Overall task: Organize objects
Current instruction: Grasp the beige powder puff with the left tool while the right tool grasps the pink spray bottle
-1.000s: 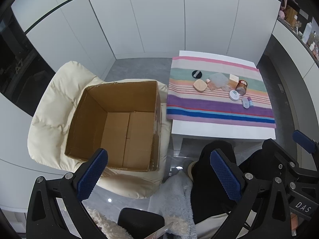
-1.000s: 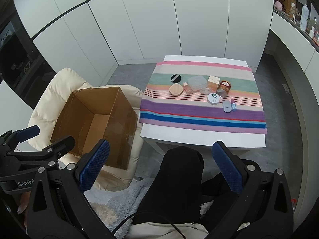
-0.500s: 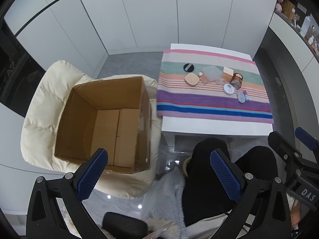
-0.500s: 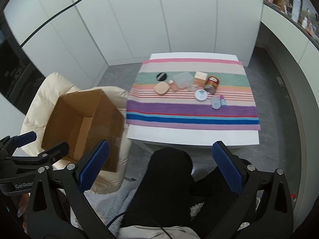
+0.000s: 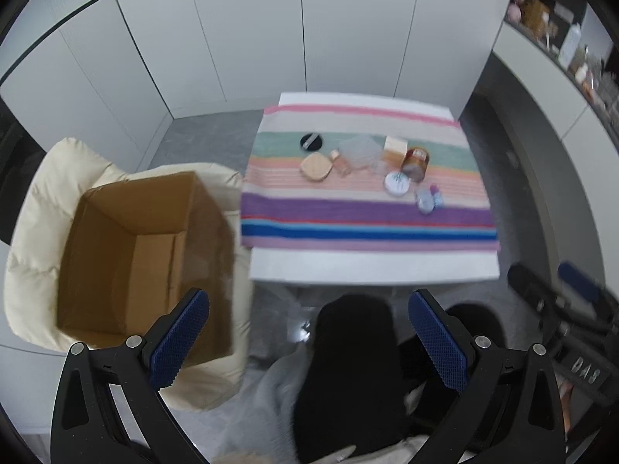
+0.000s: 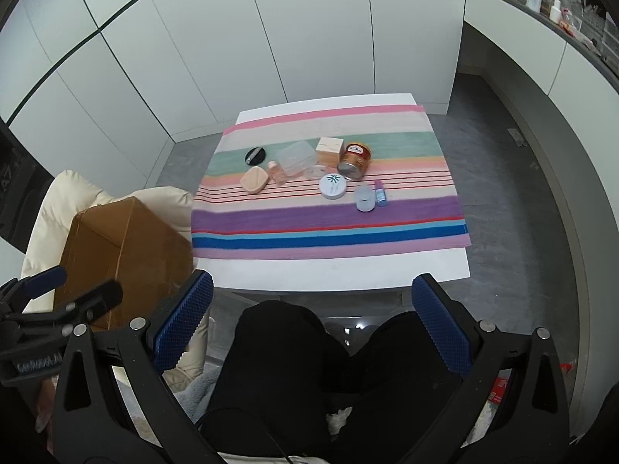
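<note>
One open, empty brown cardboard box (image 5: 127,255) sits on a cream cushion (image 5: 35,239) left of the striped-clothed surface (image 6: 329,270) bearing nine small cosmetics, while left gripper (image 5: 309,340) and right gripper (image 6: 313,328) hover spread, holding nothing.

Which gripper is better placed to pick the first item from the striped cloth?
Probably the right gripper: it is open, empty, and centred on the items, such as the can. The left gripper, also open, sits nearer the cardboard box.

only thing i can read is "DAS" on my right gripper (image 5: 572,294); the jar labels are too blurry
</note>
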`<state>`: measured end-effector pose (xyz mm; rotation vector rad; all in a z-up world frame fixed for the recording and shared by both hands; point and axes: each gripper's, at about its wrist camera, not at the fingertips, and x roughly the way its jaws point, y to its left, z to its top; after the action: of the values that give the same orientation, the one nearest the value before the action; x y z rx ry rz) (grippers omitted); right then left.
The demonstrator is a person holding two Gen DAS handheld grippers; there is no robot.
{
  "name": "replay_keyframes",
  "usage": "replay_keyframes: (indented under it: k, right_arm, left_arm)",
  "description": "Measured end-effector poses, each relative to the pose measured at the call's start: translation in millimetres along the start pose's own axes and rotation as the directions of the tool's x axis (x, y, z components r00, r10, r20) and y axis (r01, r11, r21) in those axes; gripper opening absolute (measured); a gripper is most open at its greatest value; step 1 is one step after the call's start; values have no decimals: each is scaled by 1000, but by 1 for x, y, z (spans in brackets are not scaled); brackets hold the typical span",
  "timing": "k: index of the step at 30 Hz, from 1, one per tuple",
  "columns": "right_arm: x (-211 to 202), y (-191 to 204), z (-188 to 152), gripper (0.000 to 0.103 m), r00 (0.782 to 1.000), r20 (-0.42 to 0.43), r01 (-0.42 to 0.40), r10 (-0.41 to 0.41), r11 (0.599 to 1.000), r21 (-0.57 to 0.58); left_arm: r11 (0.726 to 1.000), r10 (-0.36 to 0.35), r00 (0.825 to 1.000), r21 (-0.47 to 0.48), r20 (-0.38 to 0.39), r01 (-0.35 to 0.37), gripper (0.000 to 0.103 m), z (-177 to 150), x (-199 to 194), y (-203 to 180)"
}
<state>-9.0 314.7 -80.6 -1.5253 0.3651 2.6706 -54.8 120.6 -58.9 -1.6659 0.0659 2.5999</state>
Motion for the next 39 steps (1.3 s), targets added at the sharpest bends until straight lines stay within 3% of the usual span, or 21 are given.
replay_keyframes:
  k: [3,7,11,14,16,19,25,30,34,39]
  right_arm:
    - [7,-16,2,103,1000,0,-24,24,1000,13]
    - [17,-34,5,103,999,40,18,-19,1000,20]
    - [35,-48,11,103,998,30,47,-47,999,-14]
    - [53,-60,14,103,1000,24,-11,12,1000,-16]
    - [66,-70,16,103,999,20,-36,36,999,9]
    - [88,-79,21,103,1000,10,3,-3,1000,7]
    - [131,-97,34,103,1000,7,13,-14,999,44]
    - [176,-106,46,103,1000,22,7,-8,999,53]
    - [215,-118,53,98,1000,1,5,-5,997,71]
    - [262,-141,61,87,997,-10,81,-81,993,84]
  left_arm:
    - [997,-74,997,14,18,74,102,6,14,-14]
    - [997,5,1000,82,26,-7,93,8,37,-36]
    - [997,-66,997,32,-30,67,93,13,70,-35]
    - [993,-119,992,-21,-50,118,93,18,95,-26]
    - [994,-102,994,-28,-38,101,93,22,110,-20]
    - [999,-48,998,-21,-47,47,93,33,138,-15]
    - [995,-93,990,-29,-108,90,93,59,183,-14]
    - [996,-90,988,-32,-129,86,93,81,229,-13]
    - [993,-101,980,-83,-173,87,93,93,282,-6]
    - [996,-40,984,-91,-175,24,93,107,335,0]
